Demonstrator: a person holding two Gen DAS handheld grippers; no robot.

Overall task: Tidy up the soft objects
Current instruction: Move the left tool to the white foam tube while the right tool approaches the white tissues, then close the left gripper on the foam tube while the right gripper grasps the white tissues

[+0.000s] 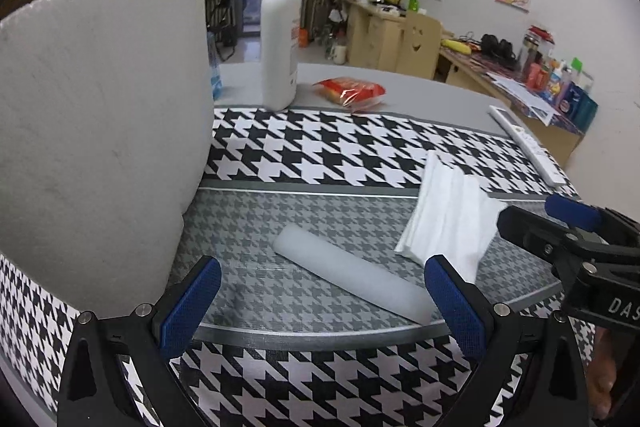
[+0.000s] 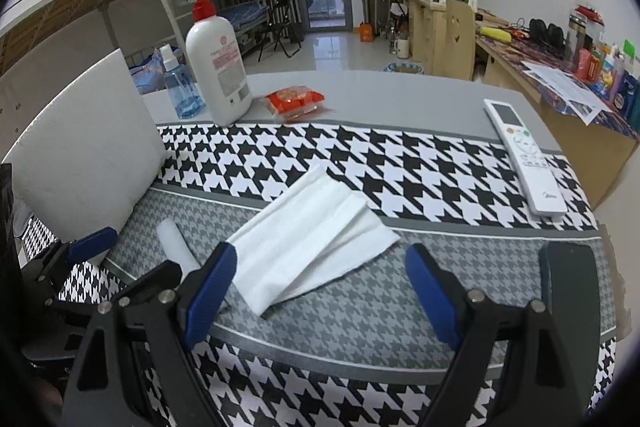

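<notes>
We judge the task barely begun: nothing soft is gripped yet, and all three soft items lie loose on the houndstooth cloth [image 2: 360,155] that covers the bench [image 2: 400,87].

Reading left to right, we count one large white foam sheet [image 1: 100,131] standing upright at the left edge; one foam roll [image 1: 352,275] lying on the grey band of the cloth; and one folded white cloth [image 2: 312,235] just right of the roll, apart from it. Sorting all three is, in our judgement, still to do.

The left tool [image 1: 320,303] has its jaws spread wide with nothing pressed; the roll lies between and just ahead of its blue pads [image 1: 188,307]. The right tool [image 2: 320,295] is likewise spread and empty, poised above the near edge of the folded cloth.

Behind, we count one pump bottle [image 2: 218,67], one blue spray bottle [image 2: 180,87], one red packet [image 2: 296,101], and, at far right, one remote control [image 2: 524,163] and one dark flat object [image 2: 572,291], which we cannot identify.
</notes>
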